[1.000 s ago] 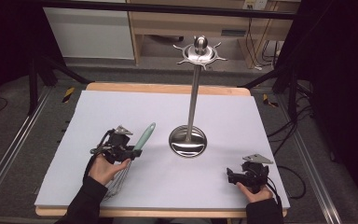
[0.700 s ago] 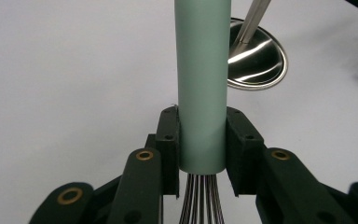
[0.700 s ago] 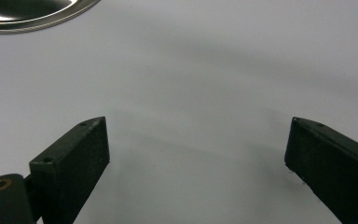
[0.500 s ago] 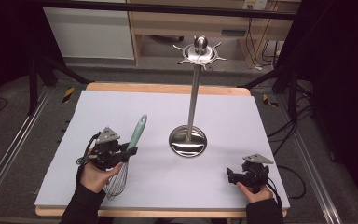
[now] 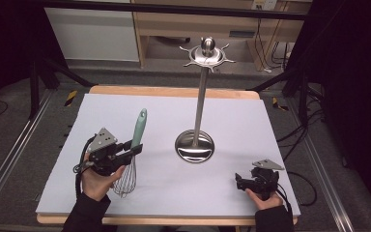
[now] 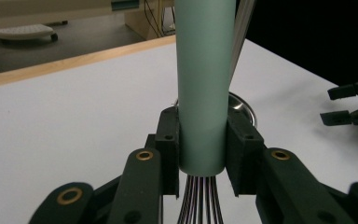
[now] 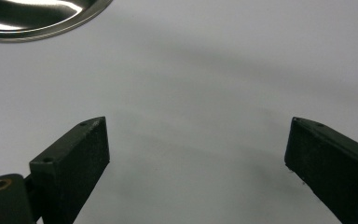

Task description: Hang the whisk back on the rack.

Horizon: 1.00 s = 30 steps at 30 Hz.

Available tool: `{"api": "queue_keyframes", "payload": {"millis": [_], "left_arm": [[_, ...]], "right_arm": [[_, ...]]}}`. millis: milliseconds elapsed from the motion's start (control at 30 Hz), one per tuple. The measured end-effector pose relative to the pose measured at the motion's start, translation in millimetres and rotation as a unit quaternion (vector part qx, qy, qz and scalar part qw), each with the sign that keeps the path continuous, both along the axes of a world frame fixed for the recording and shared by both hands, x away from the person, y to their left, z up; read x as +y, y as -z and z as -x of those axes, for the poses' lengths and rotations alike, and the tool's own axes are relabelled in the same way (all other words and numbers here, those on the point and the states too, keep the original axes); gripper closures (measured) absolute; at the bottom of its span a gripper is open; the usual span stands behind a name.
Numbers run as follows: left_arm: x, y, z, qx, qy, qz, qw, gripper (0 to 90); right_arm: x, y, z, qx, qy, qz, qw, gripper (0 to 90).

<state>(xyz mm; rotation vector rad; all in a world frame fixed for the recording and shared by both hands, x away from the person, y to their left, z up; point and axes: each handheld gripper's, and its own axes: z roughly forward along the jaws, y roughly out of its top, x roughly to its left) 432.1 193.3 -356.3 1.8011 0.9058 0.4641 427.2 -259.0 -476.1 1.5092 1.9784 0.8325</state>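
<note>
Steel utensil stand (image 5: pixel 199 111) upright mid-table (image 5: pixel 164 101), wooden cabinet (image 5: pixel 193 29) behind, perhaps cables (image 5: pixel 265 36)

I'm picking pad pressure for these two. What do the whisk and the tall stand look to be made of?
Whisk: a matte, pale green handle, probably plastic or silicone, with no glare; thin shiny wire loops, likely steel. Stand: polished metal, probably stainless steel, with mirror-like reflections on its round base.
</note>
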Motion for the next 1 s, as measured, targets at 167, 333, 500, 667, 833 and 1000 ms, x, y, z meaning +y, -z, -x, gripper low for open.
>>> {"api": "queue_keyframes", "payload": {"millis": [167,333,500,667,833,1000], "left_arm": [[0.2,-8.4,-1.2,-0.013,0.002,0.011,0.9999,68.7],[-1.1,-14.3,-6.0,-0.023,0.001,0.027,0.9994,68.7],[-4.7,-20.6,-9.9,-0.034,0.005,0.033,0.9989,68.7],[-8.1,-28.0,-13.2,-0.044,0.011,0.043,0.9980,68.7],[-13.8,-35.6,-16.7,-0.051,0.015,0.047,0.9975,68.7],[-18.5,-42.2,-19.4,-0.059,0.021,0.055,0.9965,68.7]], "right_arm": [[0.8,-0.2,0.2,-0.001,0.002,-0.002,1.0000,6.9],[1.0,0.0,0.0,-0.001,0.001,0.000,1.0000,6.9],[1.1,-0.2,-0.1,-0.002,0.001,0.000,1.0000,7.0],[1.4,-0.2,-0.3,-0.002,0.000,0.001,1.0000,7.0],[1.7,-0.4,-0.5,-0.002,-0.001,0.000,1.0000,7.1],[1.9,-0.5,-0.6,-0.003,-0.002,0.001,1.0000,7.1]]}}
